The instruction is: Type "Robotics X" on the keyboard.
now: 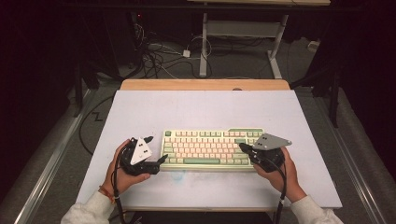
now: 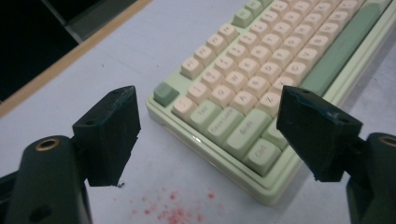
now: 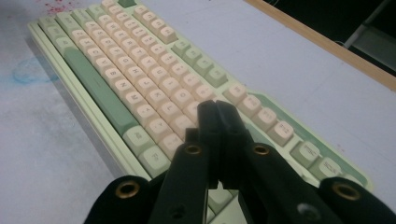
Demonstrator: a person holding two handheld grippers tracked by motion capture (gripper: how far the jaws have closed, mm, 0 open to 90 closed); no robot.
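Keyboard [image 1: 211, 149] lies flat near the front middle of the pale blue-grey surface [image 1: 201, 109], its long side running across. Its case is smooth pale green plastic with rounded corners; the keycaps are squat, softly rounded blocks in cream-pink, with sage-green caps at the ends of the rows and a long sage-green space bar [image 2: 343, 49] along the near edge.

Left gripper [image 1: 156, 150] sits just off the keyboard's left end, held in the person's left hand [image 1: 122, 171], a grey three-cornered plate on top of it. Its fingers [image 2: 109, 135] are matte black, wedge-shaped blocks with chipped edges; they stand wide apart with nothing between them, the keyboard's left corner showing through the gap. No pad touches the case.

Right gripper [image 1: 243, 147] is at the keyboard's right end, in the right hand [image 1: 280, 170]. Its fingers [image 3: 219, 135] are closed flat against each other, holding nothing, a narrow black tip poised over the keys near the right end of the rows; whether it touches a cap I cannot tell.

Faint red speckles [image 2: 175, 210] mark the matte surface by the left corner, and a thin blue ring [image 3: 30, 74] shows in front of the space bar. A light wooden strip [image 1: 205, 84] edges the far side.
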